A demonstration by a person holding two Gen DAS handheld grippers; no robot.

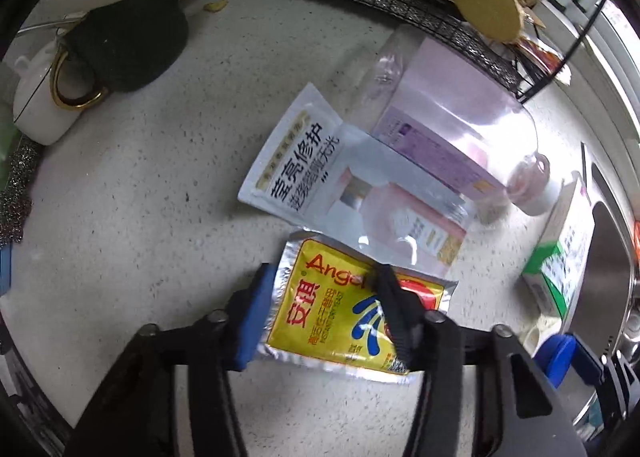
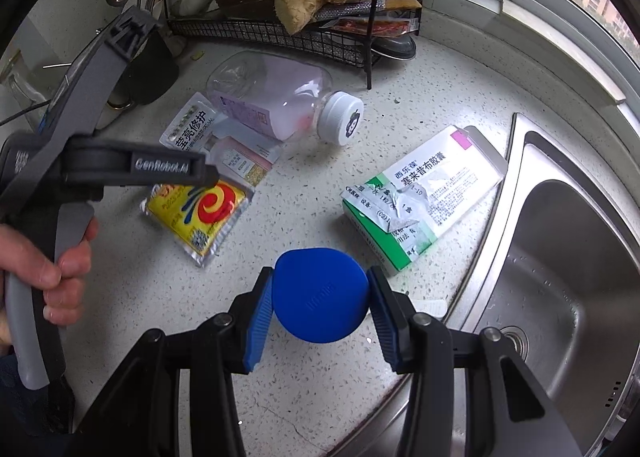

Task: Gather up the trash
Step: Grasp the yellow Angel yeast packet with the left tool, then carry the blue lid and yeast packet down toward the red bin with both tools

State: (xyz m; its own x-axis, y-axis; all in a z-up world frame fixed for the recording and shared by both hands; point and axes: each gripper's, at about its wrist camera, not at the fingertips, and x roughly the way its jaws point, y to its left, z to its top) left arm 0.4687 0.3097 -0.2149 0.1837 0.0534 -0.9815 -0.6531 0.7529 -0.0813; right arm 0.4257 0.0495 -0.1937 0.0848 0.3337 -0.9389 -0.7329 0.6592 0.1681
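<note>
A yellow yeast packet (image 1: pixel 344 317) lies flat on the speckled counter (image 1: pixel 160 217). My left gripper (image 1: pixel 325 271) points down over it, open. Its left pad (image 1: pixel 256 317) sits at the packet's left edge and its right finger (image 1: pixel 394 313) rests over the packet's face, with the foil running on past it. In the right wrist view the same packet (image 2: pixel 200 217) shows under the left gripper's grey body (image 2: pixel 120 165), which a hand (image 2: pixel 52 265) holds. My right gripper (image 2: pixel 320 272) is shut on a round blue cap (image 2: pixel 320 295), one pad on each side, above the counter.
A silver-pink sachet (image 2: pixel 216 141), a clear bottle with a white cap (image 2: pixel 276 101) and a torn green-white medicine box (image 2: pixel 420 193) lie on the counter. A steel sink (image 2: pixel 560 257) is at the right. A wire rack (image 2: pixel 312 37) with ginger stands behind, and a dark mug (image 1: pixel 132 45) stands at the far left.
</note>
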